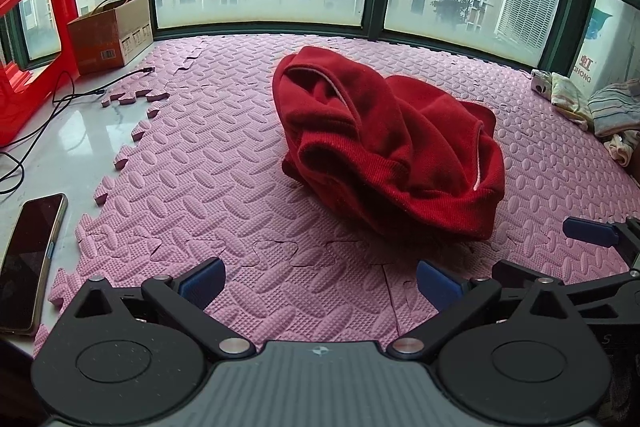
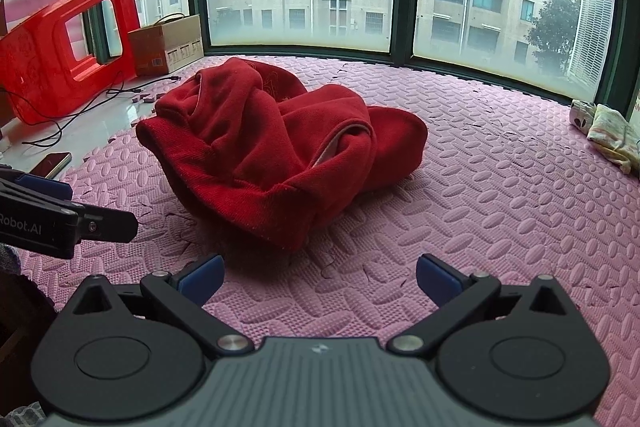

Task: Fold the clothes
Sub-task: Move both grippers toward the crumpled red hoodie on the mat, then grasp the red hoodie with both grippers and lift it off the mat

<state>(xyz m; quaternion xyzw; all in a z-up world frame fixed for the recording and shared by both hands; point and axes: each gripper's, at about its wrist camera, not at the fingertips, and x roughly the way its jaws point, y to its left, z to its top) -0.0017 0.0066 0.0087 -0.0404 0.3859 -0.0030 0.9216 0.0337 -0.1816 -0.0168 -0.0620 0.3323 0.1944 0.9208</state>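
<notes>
A crumpled red garment [image 1: 384, 143] with a pale lining lies heaped on the pink foam mat [image 1: 224, 163], ahead of both grippers. My left gripper [image 1: 320, 281] is open, short of the heap's near edge, with nothing between its blue pads. From the right wrist view the same red garment [image 2: 276, 147] sits ahead and slightly left. My right gripper [image 2: 320, 279] is open and holds nothing, just short of the garment's hem. The other gripper shows at the right edge of the left view [image 1: 600, 239] and the left edge of the right view [image 2: 60, 215].
A phone [image 1: 30, 263] lies on the white ledge at left, near black cables [image 1: 60, 99]. A red plastic stool [image 1: 32, 39] and a cardboard box [image 1: 112, 35] stand at the back left. Folded pale cloths [image 1: 592, 107] lie at the right. Windows wall the far side.
</notes>
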